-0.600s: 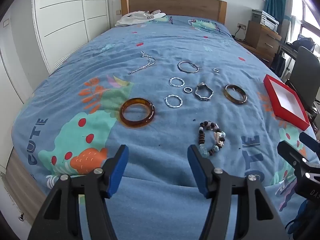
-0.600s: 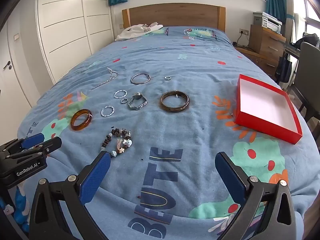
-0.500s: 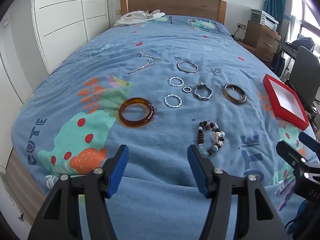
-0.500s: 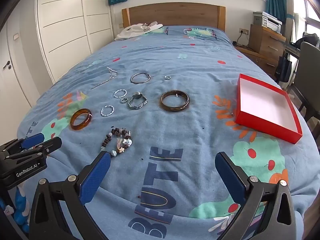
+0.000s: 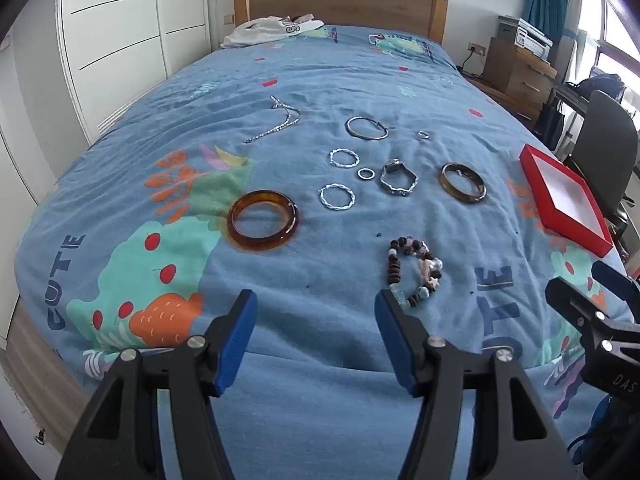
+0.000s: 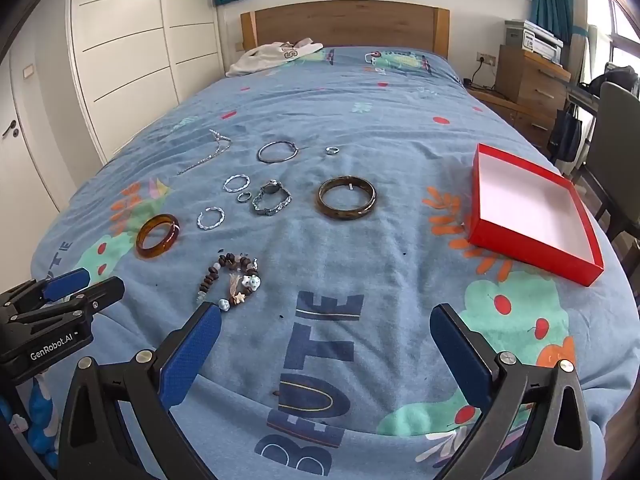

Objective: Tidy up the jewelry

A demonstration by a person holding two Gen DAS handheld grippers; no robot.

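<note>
Both the left gripper (image 5: pixel 314 312) and the right gripper (image 6: pixel 324 326) hover released and empty at the lower frame edge. Jewelry lies scattered mid-frame; the red box (image 6: pixel 576 258) sits right. Risk: the soft bedspread (image 6: pixel 360 92) may bunch, and the beaded bracelet (image 6: pixel 232 280) may slip.

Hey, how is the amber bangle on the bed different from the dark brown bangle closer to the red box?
The amber bangle is translucent orange-brown with a thick band; the dark brown bangle is darker, mottled and looks thinner-walled. The amber bangle lies on the left by the twisted silver rings; the dark brown bangle lies further right, nearer the red box. The dark one has a small pale mark on its far rim; the amber one shows none. Both lie flat on the bedspread, untouched.
</note>
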